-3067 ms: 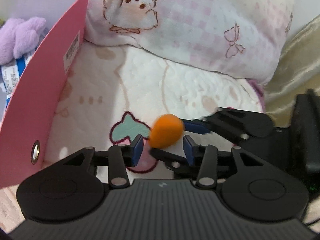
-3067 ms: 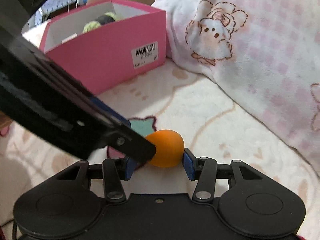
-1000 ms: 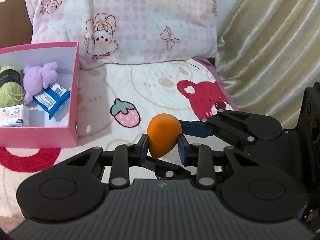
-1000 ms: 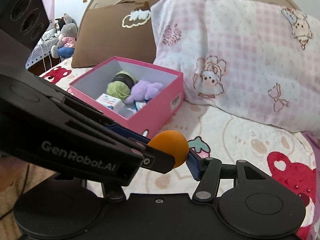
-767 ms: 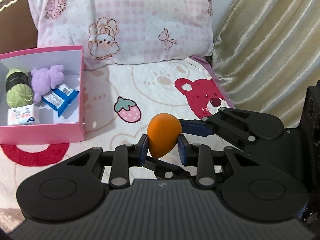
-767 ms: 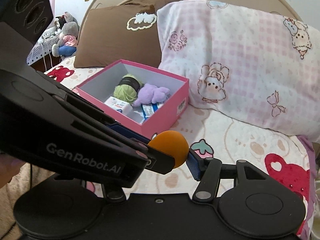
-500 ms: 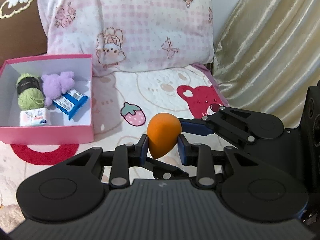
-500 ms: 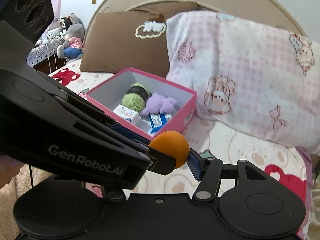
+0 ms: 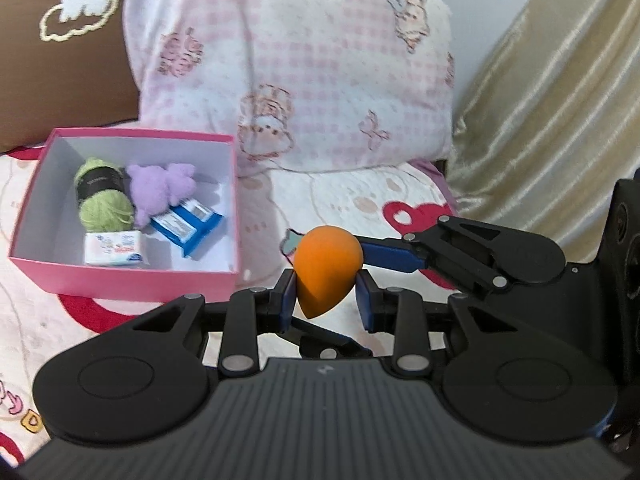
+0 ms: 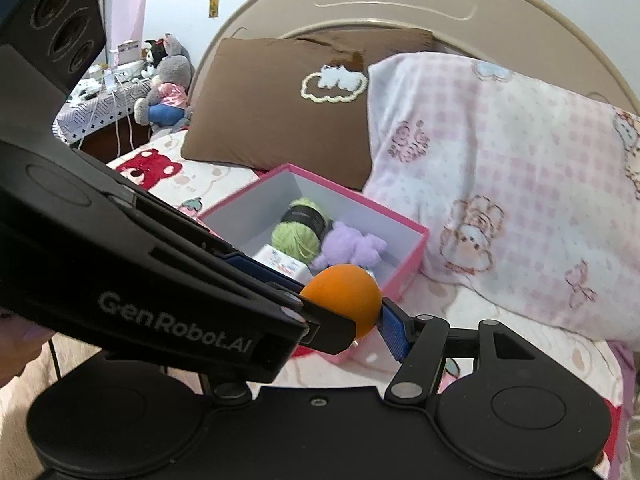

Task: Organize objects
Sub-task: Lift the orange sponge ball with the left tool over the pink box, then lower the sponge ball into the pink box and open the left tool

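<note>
An orange egg-shaped sponge (image 9: 326, 270) is held in the air above the bed by both grippers at once. My left gripper (image 9: 326, 300) is shut on its lower part. My right gripper (image 10: 352, 320) is shut on the same sponge (image 10: 344, 296); its blue pad (image 9: 390, 256) presses the sponge's right side, and the left gripper's body hides its other finger. A pink box (image 9: 120, 276) with a white inside stands to the left on the bed, also in the right wrist view (image 10: 404, 276). It holds green yarn (image 9: 102, 200), a purple plush (image 9: 160, 188), a blue packet (image 9: 186, 226) and a white packet (image 9: 114, 248).
A pink checked pillow (image 9: 292, 76) and a brown pillow (image 9: 60, 56) lean behind the box. A gold curtain (image 9: 552, 100) hangs at the right. The bedspread (image 9: 352, 196) has red bear prints. A curved headboard (image 10: 392, 4) and a side table with plush toys (image 10: 160, 80) stand beyond.
Both grippers have risen and drawn back with the sponge between them, so more of the box, pillows and headboard shows. The box now sits nearer the sponge in view. The grip is unchanged.
</note>
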The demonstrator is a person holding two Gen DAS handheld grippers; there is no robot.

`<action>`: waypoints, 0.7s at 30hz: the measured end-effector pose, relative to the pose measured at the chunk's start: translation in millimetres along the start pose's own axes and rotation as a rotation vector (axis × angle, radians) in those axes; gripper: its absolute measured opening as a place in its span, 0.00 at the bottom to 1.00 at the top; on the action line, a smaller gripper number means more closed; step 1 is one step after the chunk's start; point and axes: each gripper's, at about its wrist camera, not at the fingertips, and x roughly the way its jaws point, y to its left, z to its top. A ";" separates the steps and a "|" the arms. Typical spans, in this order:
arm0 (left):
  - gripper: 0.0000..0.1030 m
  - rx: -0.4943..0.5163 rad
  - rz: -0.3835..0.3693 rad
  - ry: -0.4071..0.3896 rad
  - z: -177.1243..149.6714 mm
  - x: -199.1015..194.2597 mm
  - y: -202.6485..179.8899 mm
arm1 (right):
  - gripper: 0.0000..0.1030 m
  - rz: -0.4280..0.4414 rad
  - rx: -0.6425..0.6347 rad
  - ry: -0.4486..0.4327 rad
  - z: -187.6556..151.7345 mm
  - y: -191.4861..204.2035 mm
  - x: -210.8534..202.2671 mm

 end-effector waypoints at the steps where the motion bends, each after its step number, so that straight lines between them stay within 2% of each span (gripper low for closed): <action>1: 0.29 -0.009 0.004 -0.006 1.7 -1.5 5.1 | 0.65 0.007 0.000 -0.004 3.5 1.9 3.8; 5: 0.29 -0.054 0.013 -0.025 11.9 -4.5 29.6 | 0.63 0.043 -0.031 -0.011 20.2 8.1 22.6; 8: 0.30 -0.082 0.030 -0.092 18.8 -7.8 45.5 | 0.63 0.074 -0.055 -0.045 34.1 5.1 35.7; 11: 0.30 -0.088 0.054 -0.125 30.5 -5.0 58.0 | 0.63 0.089 -0.069 -0.053 48.5 3.1 50.0; 17: 0.30 -0.166 0.029 -0.122 55.4 15.0 95.7 | 0.63 0.100 -0.084 -0.032 69.1 -3.4 85.1; 21: 0.30 -0.192 0.054 -0.126 60.8 39.3 116.0 | 0.63 0.107 -0.050 -0.010 70.8 -14.5 120.6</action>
